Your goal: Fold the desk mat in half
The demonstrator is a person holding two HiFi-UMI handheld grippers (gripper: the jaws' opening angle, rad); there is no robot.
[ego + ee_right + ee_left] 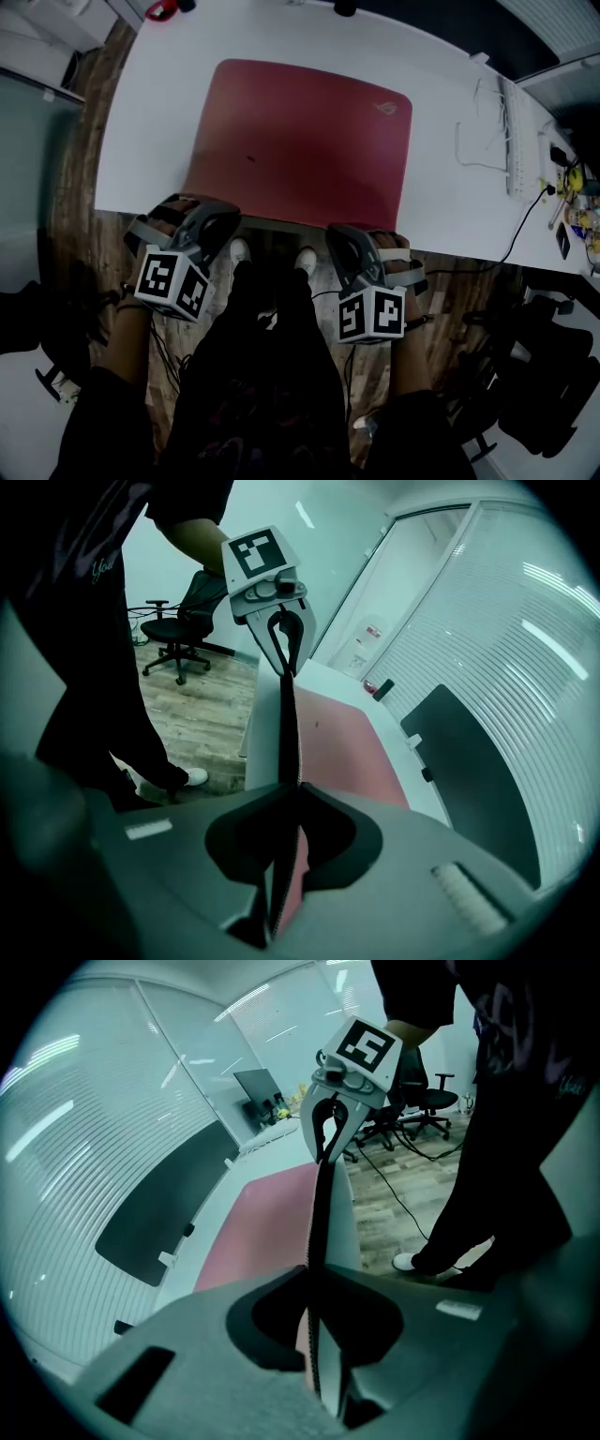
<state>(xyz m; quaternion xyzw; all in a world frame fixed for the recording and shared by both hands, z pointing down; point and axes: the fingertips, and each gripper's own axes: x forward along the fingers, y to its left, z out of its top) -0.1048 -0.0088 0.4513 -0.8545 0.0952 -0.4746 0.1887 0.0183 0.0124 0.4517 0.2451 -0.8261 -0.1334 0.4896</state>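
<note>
A red desk mat [300, 141] lies on the white desk [450, 202], its near edge lifted off the front of the desk. My left gripper [223, 223] is shut on the mat's near left corner. My right gripper [342, 234] is shut on the near right corner. In the left gripper view the mat's dark edge [319, 1232] runs from my left gripper [314, 1335] up to the right gripper across from it. In the right gripper view the mat edge [287, 733] stretches taut from my right gripper [286, 850] to the left one.
A white keyboard [514, 141] with a cable lies at the desk's right, small items [574, 187] beyond it. A red object [161, 9] sits at the far left edge. Below the desk are wooden floor, the person's legs and shoes [240, 251], and office chairs [427, 1101].
</note>
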